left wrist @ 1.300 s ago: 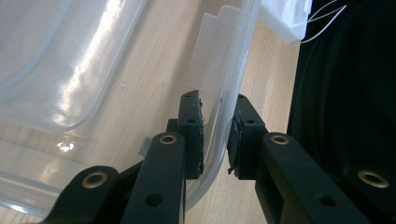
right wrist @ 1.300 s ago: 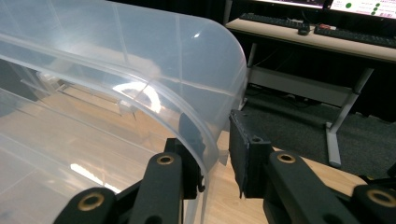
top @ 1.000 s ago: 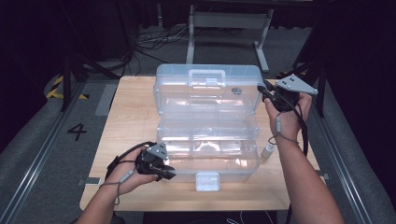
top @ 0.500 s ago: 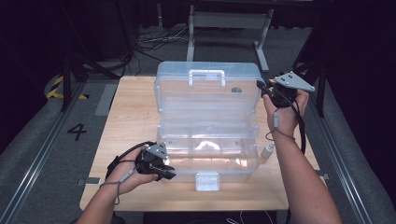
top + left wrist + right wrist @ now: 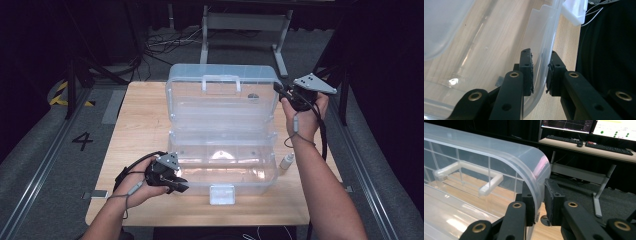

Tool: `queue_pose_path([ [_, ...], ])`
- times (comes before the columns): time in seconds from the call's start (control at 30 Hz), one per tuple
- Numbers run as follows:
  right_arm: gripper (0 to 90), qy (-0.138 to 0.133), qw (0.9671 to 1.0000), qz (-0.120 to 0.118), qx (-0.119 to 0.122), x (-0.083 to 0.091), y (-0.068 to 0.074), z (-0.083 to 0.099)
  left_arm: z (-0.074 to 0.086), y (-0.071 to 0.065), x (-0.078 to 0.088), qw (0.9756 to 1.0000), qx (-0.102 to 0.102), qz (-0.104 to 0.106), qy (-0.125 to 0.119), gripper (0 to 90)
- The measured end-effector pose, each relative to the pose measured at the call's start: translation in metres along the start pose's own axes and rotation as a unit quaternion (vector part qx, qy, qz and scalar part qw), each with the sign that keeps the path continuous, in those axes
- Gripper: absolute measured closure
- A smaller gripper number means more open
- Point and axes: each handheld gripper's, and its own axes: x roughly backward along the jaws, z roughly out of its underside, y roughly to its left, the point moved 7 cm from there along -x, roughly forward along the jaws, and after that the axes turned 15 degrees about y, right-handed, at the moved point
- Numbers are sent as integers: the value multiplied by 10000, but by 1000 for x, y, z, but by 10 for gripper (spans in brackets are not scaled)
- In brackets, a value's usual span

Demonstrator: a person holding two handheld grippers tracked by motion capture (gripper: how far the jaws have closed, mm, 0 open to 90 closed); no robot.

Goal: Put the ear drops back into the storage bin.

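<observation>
A clear plastic toolbox stands open on the wooden table [image 5: 140, 125], its lid [image 5: 222, 95] raised behind the base [image 5: 225, 170]. My left gripper [image 5: 181, 182] is at the base's front left corner, and in the left gripper view it [image 5: 540, 72] is shut on the clear corner wall [image 5: 541, 50]. My right gripper [image 5: 279, 90] holds the lid's right edge. In the right gripper view it [image 5: 539, 197] has its pads pressed on the lid's curved rim [image 5: 534, 170], with the lid's handle [image 5: 469, 176] off to the left.
The box's white latch [image 5: 222, 194] hangs at the front near the table's edge. A small white bottle [image 5: 286, 162] lies on the table right of the base. A metal stand [image 5: 245, 22] and cables are behind the table. A desk with keyboards [image 5: 609, 146] stands beyond.
The right gripper has crept slightly toward the back with the lid's edge in it. The left hand has not moved.
</observation>
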Motion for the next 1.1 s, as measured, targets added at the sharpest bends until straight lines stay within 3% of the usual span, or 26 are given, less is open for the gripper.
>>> queue_pose_path([
  [0.5,799,28,9996,-282,-61,-16,-9,-4,0,1,-1,10000,10,67,-15,774],
  [1.1,799,143,9989,-435,23,-38,-19,-9,0,2,-2,9999,19,116,-40,771],
])
